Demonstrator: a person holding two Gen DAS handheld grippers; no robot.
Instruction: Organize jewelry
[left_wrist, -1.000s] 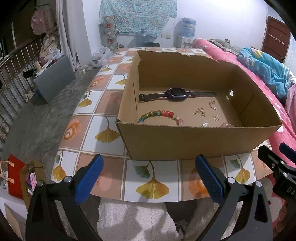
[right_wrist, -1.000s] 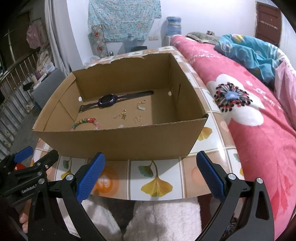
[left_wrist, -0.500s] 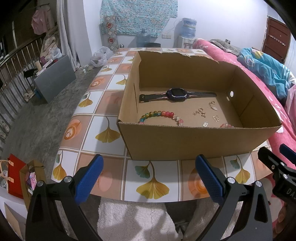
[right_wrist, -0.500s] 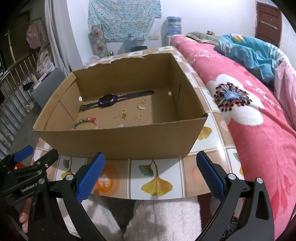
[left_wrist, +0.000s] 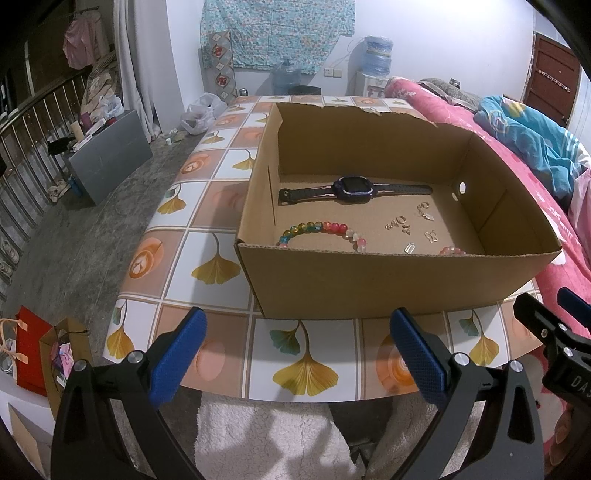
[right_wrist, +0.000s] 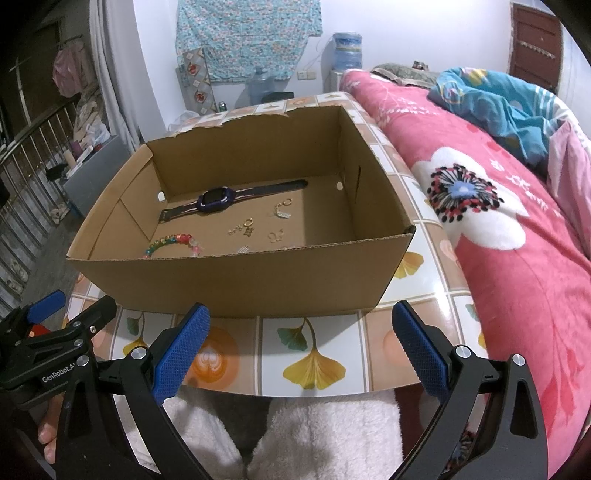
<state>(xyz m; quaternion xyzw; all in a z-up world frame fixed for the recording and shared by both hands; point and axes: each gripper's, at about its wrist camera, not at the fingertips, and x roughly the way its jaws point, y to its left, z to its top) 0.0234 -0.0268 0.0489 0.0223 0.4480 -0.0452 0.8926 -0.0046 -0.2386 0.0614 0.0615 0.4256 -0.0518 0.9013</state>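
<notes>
An open cardboard box (left_wrist: 388, 284) is being carried by the ginkgo-leaf-patterned tabletop (left_wrist: 207, 254), being set toward its right edge.

Both views were evenly lit by soft indoor light from above, w/ the white wall (left_wrist: 443, 44) brightest and the railing side (left_wrist: 22, 155) dim. The box (right_wrist: 236, 280) cast a soft shadow inside. Fisheye bent edges; corners went black; focus stayed sharp.

On the left gripper (right_wrist: 51, 347), seen from my right wrist camera, I read "GenRobot" in white letters (the end is cut off). On the right gripper (left_wrist: 554, 339), from the left camera, I read only "DAS".
</notes>
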